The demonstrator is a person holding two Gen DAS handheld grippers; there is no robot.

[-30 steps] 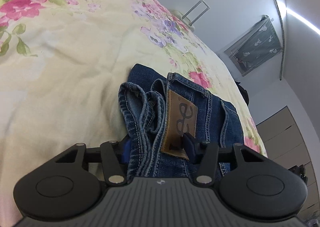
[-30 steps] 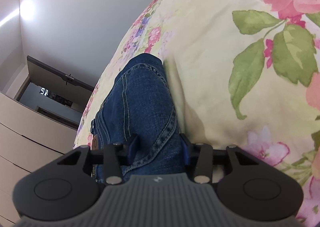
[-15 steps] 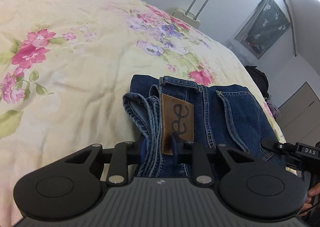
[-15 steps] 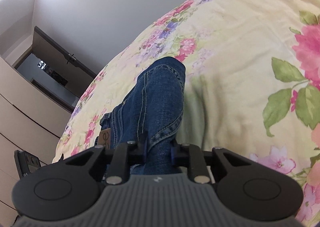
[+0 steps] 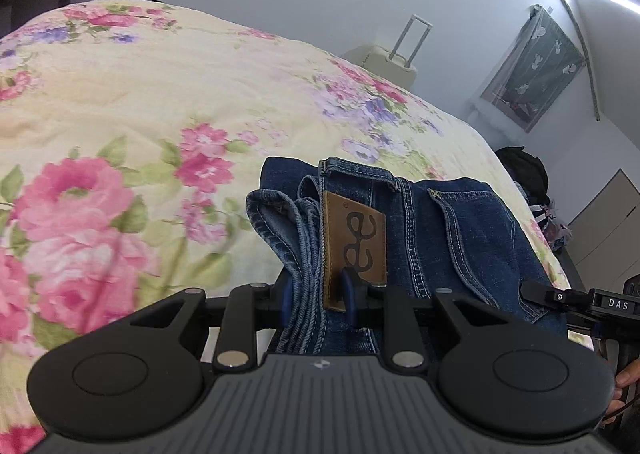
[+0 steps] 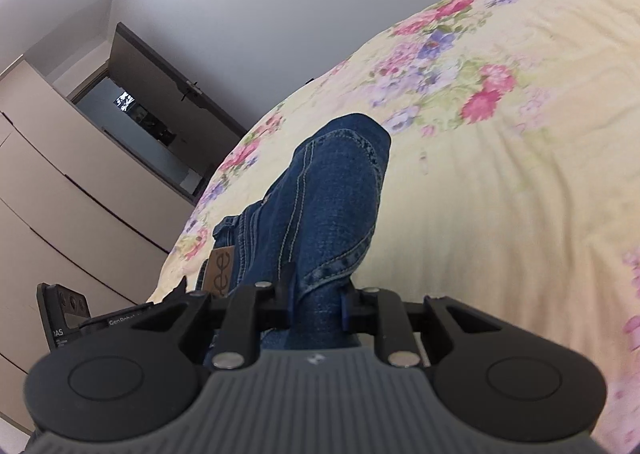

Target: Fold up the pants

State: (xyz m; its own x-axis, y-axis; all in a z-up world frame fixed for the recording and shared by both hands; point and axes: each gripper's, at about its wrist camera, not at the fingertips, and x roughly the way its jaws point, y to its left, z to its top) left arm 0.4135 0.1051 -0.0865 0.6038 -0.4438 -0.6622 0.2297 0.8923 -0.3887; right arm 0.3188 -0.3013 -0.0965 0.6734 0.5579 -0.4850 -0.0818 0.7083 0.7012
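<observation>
A pair of folded blue jeans is held up off a flower-print bed by both grippers, one at each near corner. The left gripper, its fingers having just closed, is clenched on the stacked hems and waistband edge beside the brown leather patch. The right gripper, fingers also just closed, clamps the bunched folded edge at the other end. From each pair of fingers the bundle runs forward and down, its far edge apparently resting on the bed; its long axis lies across, from one gripper to the other. Neither hand is nearer: both share the load, so the coming move probably depends on keeping them level. A pale suitcase stands beyond the bed; no containers are involved.
</observation>
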